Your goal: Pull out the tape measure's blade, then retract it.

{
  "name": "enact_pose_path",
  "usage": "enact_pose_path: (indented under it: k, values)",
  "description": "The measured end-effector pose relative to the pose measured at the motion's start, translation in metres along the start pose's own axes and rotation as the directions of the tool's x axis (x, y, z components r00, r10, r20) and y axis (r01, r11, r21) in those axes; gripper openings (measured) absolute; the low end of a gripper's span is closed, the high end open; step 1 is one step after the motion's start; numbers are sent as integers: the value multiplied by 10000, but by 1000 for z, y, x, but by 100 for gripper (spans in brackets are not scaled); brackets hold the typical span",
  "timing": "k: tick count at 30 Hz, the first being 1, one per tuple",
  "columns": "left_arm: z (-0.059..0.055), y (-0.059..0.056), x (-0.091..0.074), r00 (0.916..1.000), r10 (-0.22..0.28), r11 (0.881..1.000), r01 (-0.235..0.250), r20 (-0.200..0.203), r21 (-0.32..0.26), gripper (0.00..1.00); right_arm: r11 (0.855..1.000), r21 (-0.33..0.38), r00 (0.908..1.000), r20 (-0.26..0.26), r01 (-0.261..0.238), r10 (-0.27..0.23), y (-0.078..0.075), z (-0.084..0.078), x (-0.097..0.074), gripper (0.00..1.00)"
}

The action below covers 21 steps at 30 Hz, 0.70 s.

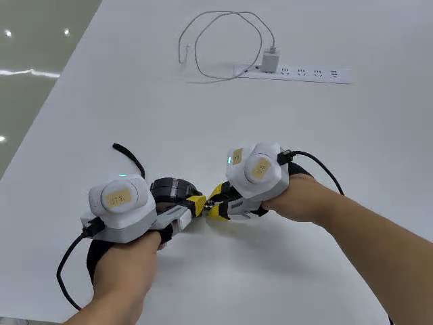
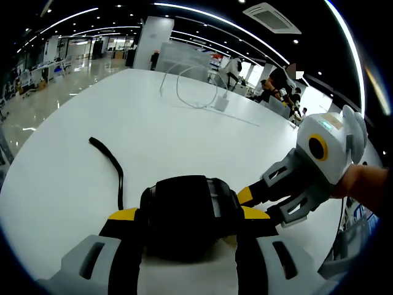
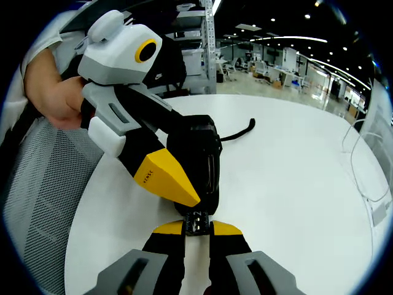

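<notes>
A black tape measure (image 1: 170, 189) lies on the white table (image 1: 122, 95), and my left gripper (image 1: 184, 201) is shut on its case (image 2: 184, 196) with a yellow-tipped jaw on each side. Its black wrist strap (image 1: 128, 158) trails away across the table. My right gripper (image 1: 215, 202) faces the left one tip to tip. In the right gripper view, my right gripper (image 3: 198, 228) is shut on the blade's end hook (image 3: 198, 219), right at the mouth of the case (image 3: 198, 157). Almost no blade shows between hook and case.
At the far side of the table lies a white power strip (image 1: 298, 72) with a charger (image 1: 270, 61) plugged in and a looped white cable (image 1: 203, 40). The table's left edge (image 1: 64, 68) drops to a glossy floor.
</notes>
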<state>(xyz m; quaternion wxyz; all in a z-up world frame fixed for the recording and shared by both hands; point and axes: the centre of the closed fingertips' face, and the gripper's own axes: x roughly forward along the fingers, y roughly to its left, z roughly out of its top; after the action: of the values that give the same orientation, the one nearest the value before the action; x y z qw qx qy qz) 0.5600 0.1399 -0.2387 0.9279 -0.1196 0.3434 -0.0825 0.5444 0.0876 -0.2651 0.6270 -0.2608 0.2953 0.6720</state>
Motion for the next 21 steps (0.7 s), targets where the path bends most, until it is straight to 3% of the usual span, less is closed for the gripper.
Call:
enact_pose_path:
  k: [21]
  values:
    - [0, 0, 1, 10000, 52, 10000, -52, -23, 68, 59, 9999, 107, 9999, 112, -11, 9, 0, 3, 5, 11]
